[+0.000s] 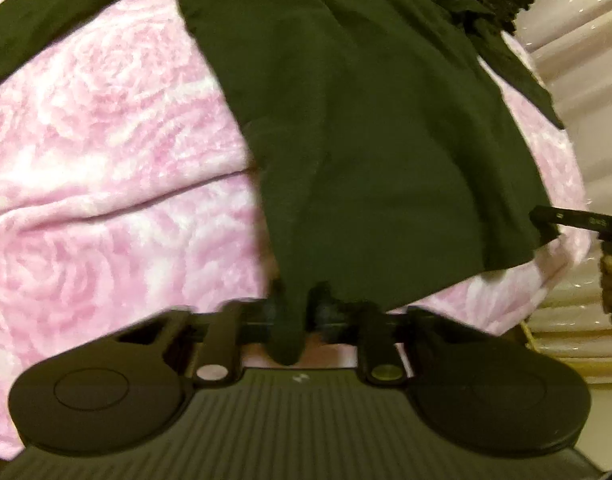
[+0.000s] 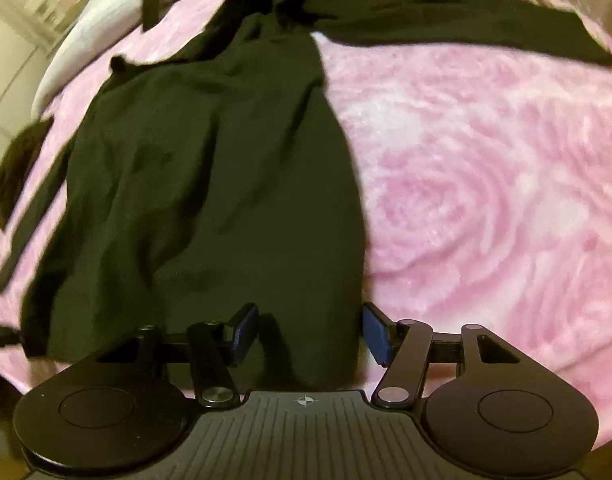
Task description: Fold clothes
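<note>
A pink blanket [image 1: 105, 152] with a large pale rose pattern fills most of both views; it looks plush and lies in soft folds. In the left wrist view, a glossy cream surface [image 1: 578, 40] with long ridges runs down the right edge of the frame. In the right wrist view, a white sheet or pillow [image 2: 85, 36] lies at the upper left, and beyond it stand pale, blurred cupboard fronts [image 2: 21, 12]. The light is warm and dim.
</note>
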The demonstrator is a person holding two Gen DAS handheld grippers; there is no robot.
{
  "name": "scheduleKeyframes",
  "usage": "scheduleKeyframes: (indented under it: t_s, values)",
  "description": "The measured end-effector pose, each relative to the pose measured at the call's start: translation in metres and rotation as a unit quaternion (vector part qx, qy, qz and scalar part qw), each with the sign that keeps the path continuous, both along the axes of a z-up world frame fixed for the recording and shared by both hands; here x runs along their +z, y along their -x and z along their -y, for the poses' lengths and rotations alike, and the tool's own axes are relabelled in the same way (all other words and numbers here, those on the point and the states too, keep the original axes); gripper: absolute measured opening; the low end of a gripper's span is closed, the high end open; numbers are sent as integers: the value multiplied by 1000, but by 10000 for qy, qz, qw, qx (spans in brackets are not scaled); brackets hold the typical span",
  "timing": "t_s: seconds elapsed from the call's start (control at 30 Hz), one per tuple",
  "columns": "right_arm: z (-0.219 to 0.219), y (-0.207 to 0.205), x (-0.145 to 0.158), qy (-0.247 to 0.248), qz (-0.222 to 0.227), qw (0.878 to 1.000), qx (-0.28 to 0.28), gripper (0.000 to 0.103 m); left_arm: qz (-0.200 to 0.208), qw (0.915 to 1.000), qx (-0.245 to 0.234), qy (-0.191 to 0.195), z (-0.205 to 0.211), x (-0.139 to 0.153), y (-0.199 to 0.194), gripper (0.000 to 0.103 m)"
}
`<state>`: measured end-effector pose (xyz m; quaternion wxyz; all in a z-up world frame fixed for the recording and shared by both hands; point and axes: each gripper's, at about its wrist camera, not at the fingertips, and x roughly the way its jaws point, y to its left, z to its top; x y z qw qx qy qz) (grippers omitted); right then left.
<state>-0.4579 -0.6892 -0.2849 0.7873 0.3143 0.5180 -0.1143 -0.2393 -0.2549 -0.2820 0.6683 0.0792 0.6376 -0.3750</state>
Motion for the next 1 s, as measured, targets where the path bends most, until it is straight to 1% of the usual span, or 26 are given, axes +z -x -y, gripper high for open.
scheduleKeyframes:
  t_s: [0.03,0.07,0.1,0.17,0.27,0.33,0.37,0.4,0.47,0.5,0.53,0.57,0.6,0.63,0.67,0.73,0.83,0.87,0.97,1.0]
  values:
    - [3,2,1,-156,-16,9998,-87,54,-20,10000,16,62,-3,5,-2,1]
    - [6,3,2,-312,-31,9994,-174,24,-40,9999,32,123,-7,9,-3,1]
    - [9,5,2,-468,-47,9986,-260,6,-60,9998,48,185,-10,14,-5,1]
    - [14,7,8,-684,-92,9970,-362,4,-96,9995,71,301,-17,24,-8,1]
    - [16,6,47,-496,-266,9983,-176,4,-61,9995,-111,304,-29,43,-7,1]
    - [15,8,73,-256,-508,9984,25,3,-68,9994,-226,270,-41,60,-4,1]
    - [14,11,81,-165,-678,9975,123,3,-81,9994,-255,227,-48,67,-1,1]
    - [13,13,82,-152,-865,9960,188,4,-115,9994,-278,165,-55,70,3,1]
    - [10,15,73,-103,-1094,9937,222,4,-213,9992,-329,-58,-62,64,11,1]
    - [8,15,65,-30,-1181,9927,223,4,-274,9989,-339,-176,-65,60,15,1]
    - [8,15,57,113,-1300,9912,215,7,-403,9983,-260,-339,-66,49,17,2]
    - [7,12,53,312,-1385,9896,243,31,-526,9972,-184,-507,-67,39,19,4]
    - [5,8,53,529,-1429,9879,295,60,-599,9956,-143,-708,-65,30,20,8]
    - [4,4,52,745,-1473,9857,348,69,-559,9942,-183,-897,-62,26,20,9]
    - [2,-5,52,832,-1401,9857,437,71,-433,9939,-241,-986,-60,29,20,10]
    - [0,-33,55,831,-1103,9882,665,71,-185,9926,-339,-1155,-55,34,18,10]
    - [-2,-74,59,827,-653,9893,1006,71,207,9926,-116,-1191,-56,53,-1,10]
    - [-3,-87,61,826,-502,9890,1118,71,350,9929,-28,-1136,-54,59,-11,11]
    - [-6,-128,65,819,-50,9860,1454,70,842,9934,31,-780,-36,74,-44,16]
    - [-7,-142,66,816,101,9842,1565,62,991,9929,-41,-659,-24,76,-57,18]
